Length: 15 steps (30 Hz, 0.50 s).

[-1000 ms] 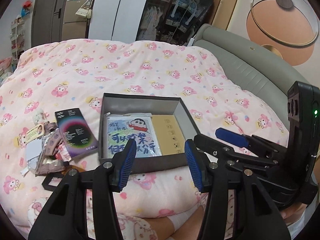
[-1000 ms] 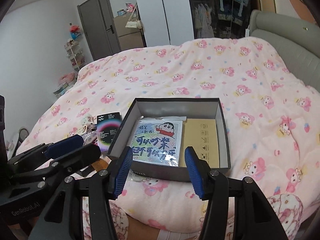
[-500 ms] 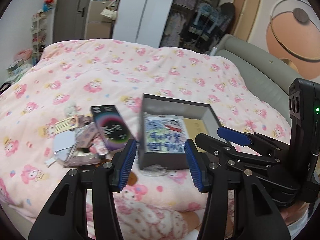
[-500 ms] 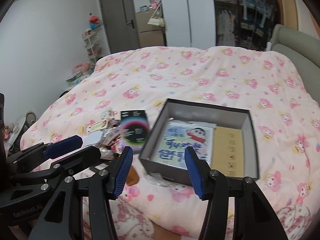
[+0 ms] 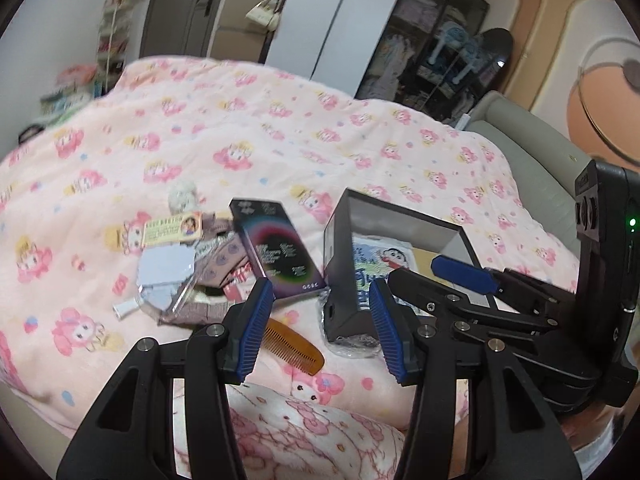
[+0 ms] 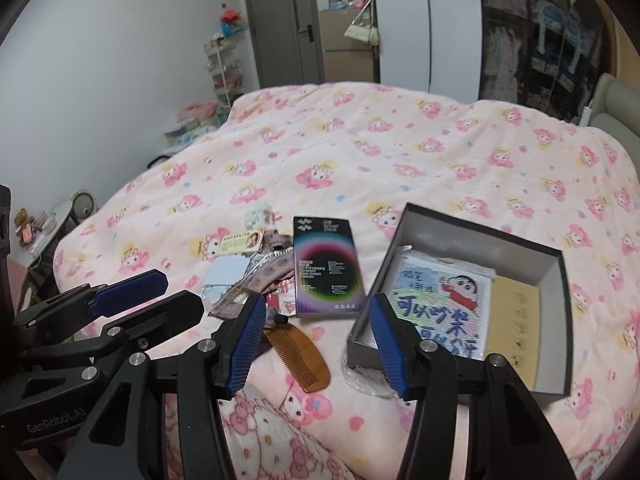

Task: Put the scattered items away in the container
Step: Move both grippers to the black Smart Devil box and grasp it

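Note:
An open grey box [image 6: 472, 240] [image 5: 348, 264] sits on the pink quilt, with a cartoon picture pack [image 6: 440, 308] and a tan card [image 6: 508, 332] inside. To its left lie a dark rectangular package [image 6: 326, 268] [image 5: 276, 252], an amber comb [image 6: 298, 354] [image 5: 294, 346] and a pile of small cards and pouches [image 6: 248, 276] [image 5: 192, 264]. My left gripper [image 5: 320, 332] [image 6: 160, 300] hovers open just short of the comb and the box corner. Beside it on the right, my right gripper [image 6: 318, 344] [image 5: 440, 284] is also open. Neither holds anything.
Crumpled clear plastic [image 6: 364, 376] lies against the box's near corner. A patterned pyjama leg [image 5: 304, 428] fills the bottom foreground. A grey headboard [image 5: 536, 148] bounds the bed on the right. Shelves [image 6: 224, 72] and wardrobes stand beyond the far edge.
Both grippers have swung left across the bed. The box has slid right in both views, and the pile, the dark package and the comb now sit near the centre. Jaws are unchanged.

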{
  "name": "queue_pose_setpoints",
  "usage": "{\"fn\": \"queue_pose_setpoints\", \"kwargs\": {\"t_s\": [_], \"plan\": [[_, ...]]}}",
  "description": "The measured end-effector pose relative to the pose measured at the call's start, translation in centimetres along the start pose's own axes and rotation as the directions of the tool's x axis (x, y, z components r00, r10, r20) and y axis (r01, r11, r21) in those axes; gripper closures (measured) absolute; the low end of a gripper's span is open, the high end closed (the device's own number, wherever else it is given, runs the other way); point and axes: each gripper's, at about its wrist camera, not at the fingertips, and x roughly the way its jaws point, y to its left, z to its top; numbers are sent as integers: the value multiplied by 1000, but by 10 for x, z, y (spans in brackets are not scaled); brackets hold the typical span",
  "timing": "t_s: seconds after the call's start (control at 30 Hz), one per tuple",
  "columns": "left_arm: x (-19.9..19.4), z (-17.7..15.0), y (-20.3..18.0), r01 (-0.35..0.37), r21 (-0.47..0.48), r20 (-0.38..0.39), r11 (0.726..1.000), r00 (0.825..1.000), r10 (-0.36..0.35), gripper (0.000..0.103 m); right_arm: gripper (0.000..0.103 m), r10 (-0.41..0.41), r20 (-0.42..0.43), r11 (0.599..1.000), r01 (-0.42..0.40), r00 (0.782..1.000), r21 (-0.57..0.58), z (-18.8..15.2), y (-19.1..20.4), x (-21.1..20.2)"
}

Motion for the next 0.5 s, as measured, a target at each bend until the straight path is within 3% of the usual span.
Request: {"fn": "queue_pose_setpoints", "kwargs": {"t_s": [0.3, 0.5], "plan": [[57, 17, 34, 4, -103, -73, 995, 997, -11, 52, 53, 84, -107, 993, -74, 991, 89, 15, -15, 70], [109, 23, 59, 1, -201, -160, 980, 987, -33, 52, 53, 25, -140, 997, -15, 990, 74, 23, -20, 109]]}}
